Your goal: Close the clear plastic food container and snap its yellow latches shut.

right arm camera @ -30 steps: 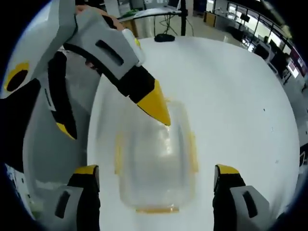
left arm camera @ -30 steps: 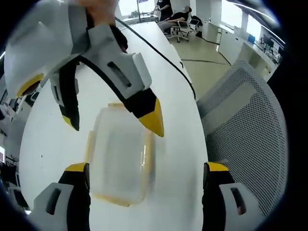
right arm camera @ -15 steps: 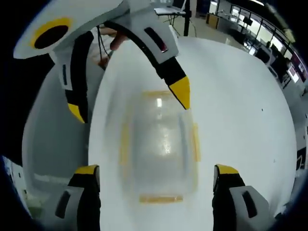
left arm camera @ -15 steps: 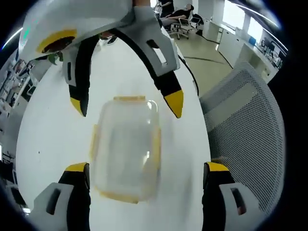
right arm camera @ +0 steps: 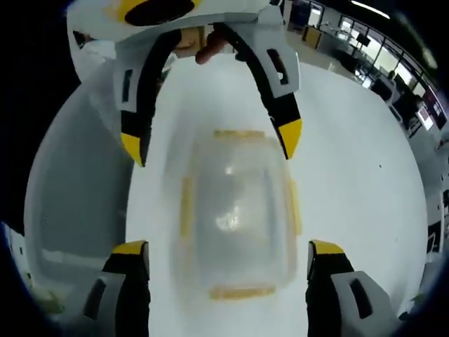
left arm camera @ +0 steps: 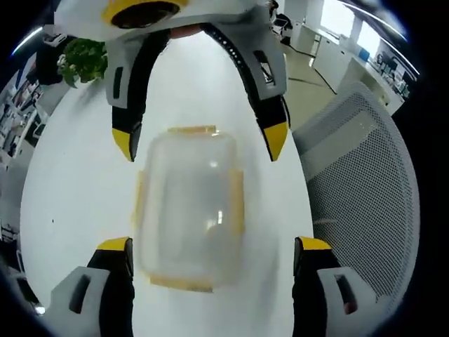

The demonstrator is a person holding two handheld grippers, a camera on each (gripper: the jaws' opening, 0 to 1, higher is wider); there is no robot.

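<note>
The clear rectangular plastic food container (left arm camera: 188,210) with yellow latches (left arm camera: 238,202) lies lidded on the round white table (left arm camera: 70,203), between both tools. The left gripper (left arm camera: 212,246) and right gripper (right arm camera: 226,249) face each other across it, jaws spread wide, holding nothing. A grey mesh chair (left arm camera: 365,189) stands beside the table.

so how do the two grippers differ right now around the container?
The left gripper approaches the clear container from the end nearer the mesh chair; the right gripper comes from the opposite end, facing it. In the left gripper view the right gripper's tips flank the far yellow latch; the left gripper's own tips flank the near end. Both are open, straddling the container without visibly touching it.
</note>
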